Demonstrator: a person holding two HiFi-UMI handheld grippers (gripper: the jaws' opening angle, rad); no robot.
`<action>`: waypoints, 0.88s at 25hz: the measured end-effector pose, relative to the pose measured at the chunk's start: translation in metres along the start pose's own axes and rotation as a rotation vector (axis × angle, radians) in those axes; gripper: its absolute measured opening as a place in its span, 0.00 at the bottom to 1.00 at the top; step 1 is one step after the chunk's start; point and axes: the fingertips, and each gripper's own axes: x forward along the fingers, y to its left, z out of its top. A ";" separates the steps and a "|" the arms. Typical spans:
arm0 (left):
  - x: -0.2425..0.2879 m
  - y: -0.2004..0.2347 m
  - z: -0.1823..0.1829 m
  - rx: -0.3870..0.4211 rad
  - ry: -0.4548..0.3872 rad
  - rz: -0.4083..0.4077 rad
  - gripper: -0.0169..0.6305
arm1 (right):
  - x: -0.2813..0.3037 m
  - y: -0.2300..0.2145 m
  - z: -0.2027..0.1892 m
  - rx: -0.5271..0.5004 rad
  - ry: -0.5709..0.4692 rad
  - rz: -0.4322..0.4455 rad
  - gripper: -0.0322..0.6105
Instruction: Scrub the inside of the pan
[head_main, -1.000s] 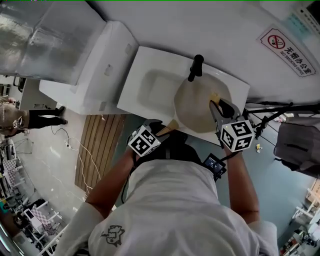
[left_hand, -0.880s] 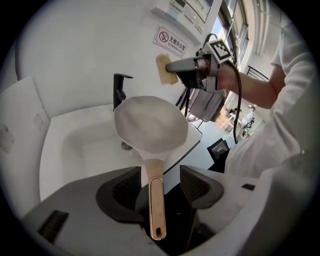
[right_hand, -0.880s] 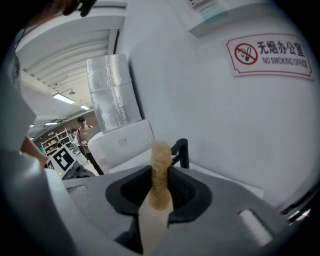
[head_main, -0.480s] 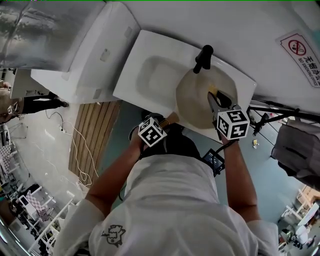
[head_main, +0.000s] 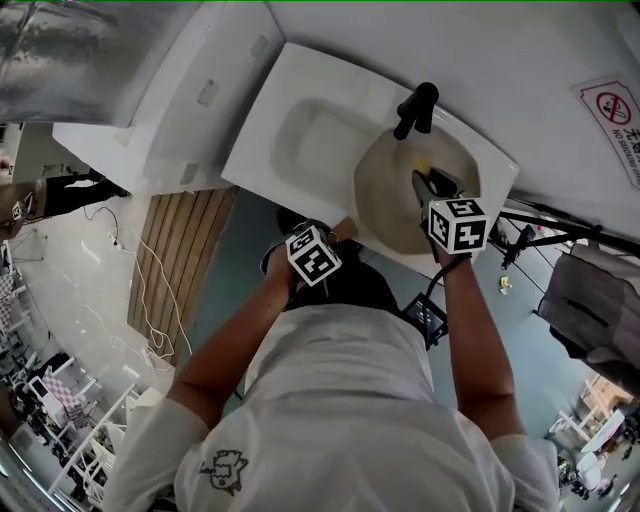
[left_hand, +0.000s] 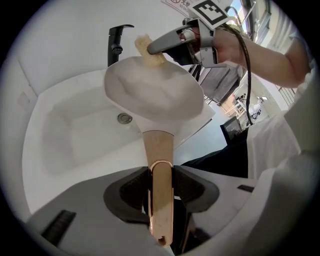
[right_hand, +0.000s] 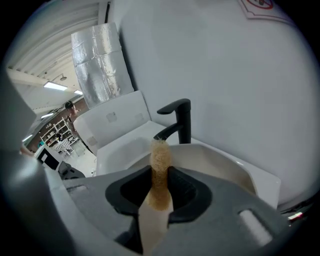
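Pan (head_main: 388, 200) lower: cream, wooden-handled

white sink (head_main: 255, 140) | black faucet (head_main: 415, 108) at rim | no-smoking sign (head_main: 612, 108) on wall | wooden slats (head_main: 175, 260) on floor

the head camera sits above the person and looks steeply down on the white sink (head_main: 300, 150), well off at 12 o'clock. the left gripper (head_main: 332, 238) carries a camera looking close along its jaws, which have just been closing on the handle, up to the pan (left_hand: 150, 95) at 12 o'clock. the right gripper (head_main: 428, 188) camera looks close past its sponge (right_hand: 160, 165) toward the black tap (right_hand: 180, 122) at 12 o'clock. all three views share sink, pan and tap.
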 end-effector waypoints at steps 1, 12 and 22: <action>0.001 -0.001 0.000 0.007 0.004 -0.004 0.27 | 0.003 -0.002 -0.001 -0.001 0.008 -0.002 0.21; 0.000 -0.002 -0.001 0.013 0.012 -0.046 0.26 | 0.075 -0.033 -0.034 0.009 0.178 -0.076 0.21; 0.002 -0.002 0.000 0.020 0.036 -0.057 0.26 | 0.128 -0.016 -0.042 -0.079 0.256 -0.015 0.20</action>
